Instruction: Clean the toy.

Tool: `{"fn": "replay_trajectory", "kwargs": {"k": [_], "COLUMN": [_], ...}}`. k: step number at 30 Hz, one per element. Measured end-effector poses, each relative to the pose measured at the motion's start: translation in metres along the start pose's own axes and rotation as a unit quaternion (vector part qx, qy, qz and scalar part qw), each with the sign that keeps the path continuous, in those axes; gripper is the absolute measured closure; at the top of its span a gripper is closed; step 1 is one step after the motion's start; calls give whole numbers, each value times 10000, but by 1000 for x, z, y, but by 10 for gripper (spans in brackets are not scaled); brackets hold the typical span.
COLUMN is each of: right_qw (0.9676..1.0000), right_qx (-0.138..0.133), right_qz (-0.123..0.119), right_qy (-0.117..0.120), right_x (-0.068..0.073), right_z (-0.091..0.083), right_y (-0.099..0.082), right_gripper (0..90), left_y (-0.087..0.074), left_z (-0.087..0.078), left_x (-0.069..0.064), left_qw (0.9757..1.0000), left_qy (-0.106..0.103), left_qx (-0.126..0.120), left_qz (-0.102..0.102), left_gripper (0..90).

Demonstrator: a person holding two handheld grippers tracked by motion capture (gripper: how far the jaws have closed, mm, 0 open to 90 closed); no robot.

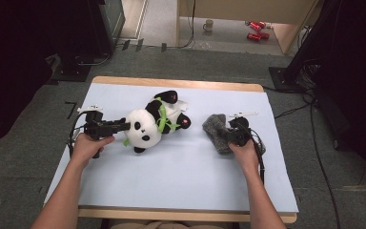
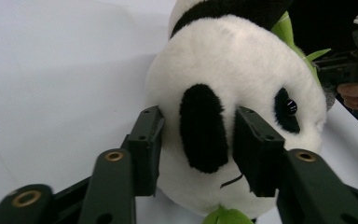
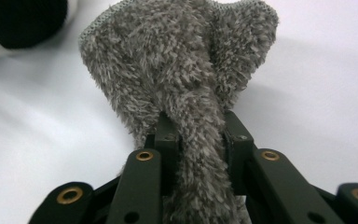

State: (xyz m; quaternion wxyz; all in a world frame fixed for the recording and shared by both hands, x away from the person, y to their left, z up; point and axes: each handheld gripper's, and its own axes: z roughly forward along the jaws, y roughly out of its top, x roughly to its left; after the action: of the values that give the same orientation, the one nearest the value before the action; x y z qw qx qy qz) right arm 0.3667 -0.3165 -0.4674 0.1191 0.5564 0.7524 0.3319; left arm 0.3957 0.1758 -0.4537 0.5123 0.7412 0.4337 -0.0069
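Observation:
A black-and-white plush panda (image 1: 145,126) with a green ribbon lies on its side at the middle of the pale sheet. My left gripper (image 1: 124,125) reaches it from the left. In the left gripper view the jaws stand apart on either side of the black ear patch on the panda's head (image 2: 228,60), and the left gripper (image 2: 198,121) looks open, pads at the fur without squeezing it. A grey fluffy cloth (image 1: 214,126) lies right of the panda. My right gripper (image 1: 227,133) is shut on the cloth (image 3: 177,56), a bunched fold pinched in the right gripper (image 3: 199,123).
The pale sheet (image 1: 171,176) covers a wooden table with grey carpet around it. On the floor beyond stand a mug (image 1: 208,25) and red items (image 1: 256,29). Dark stands rise at both far corners. The other hand's gripper (image 2: 349,70) appears behind the panda.

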Motion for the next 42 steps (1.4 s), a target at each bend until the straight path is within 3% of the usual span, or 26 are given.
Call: {"fn": "replay_trajectory", "kwargs": {"k": [2,5,8,12,15,16,23,30,34,35,42], "right_qw": [9999,9999,9998,9996,9995,9993,9988,9963,9956,9955,9953], "right_qx": [110,97,60,-24,-149,-275,-447,-863,-930,-940,-879], "right_qz": [-31,-47,172,274,208,86,-21,11,31,33,150], "right_qy": [-63,-93,-46,99,186,222,190,36,-107,-146,-390], "right_x": [1,0,-7,-12,-12,-12,-16,-39,-51,-54,-67], "right_z": [8,11,12,7,2,-4,-19,-42,-46,-46,-45], "right_y": [-3,-5,-7,-6,-3,-2,0,-4,-11,-12,-20], "right_gripper": [657,608,476,416,406,383,358,347,368,372,381], "left_y": [0,0,-1,-1,1,1,1,1,0,-2,-9], "left_z": [-4,-5,-2,-7,-10,-10,-12,-20,-27,-30,-38], "left_x": [3,5,10,17,17,16,18,15,15,16,22], "left_qw": [9999,9999,9997,9988,9991,9995,9992,9983,9974,9964,9932], "left_qy": [151,76,136,276,234,292,370,552,649,736,1003], "left_qx": [-71,-42,-75,-131,-76,-10,21,47,37,84,134], "left_qz": [22,-124,-188,-373,-358,-145,-114,199,317,418,575], "left_gripper": [426,423,356,360,385,380,368,362,359,359,355]}}
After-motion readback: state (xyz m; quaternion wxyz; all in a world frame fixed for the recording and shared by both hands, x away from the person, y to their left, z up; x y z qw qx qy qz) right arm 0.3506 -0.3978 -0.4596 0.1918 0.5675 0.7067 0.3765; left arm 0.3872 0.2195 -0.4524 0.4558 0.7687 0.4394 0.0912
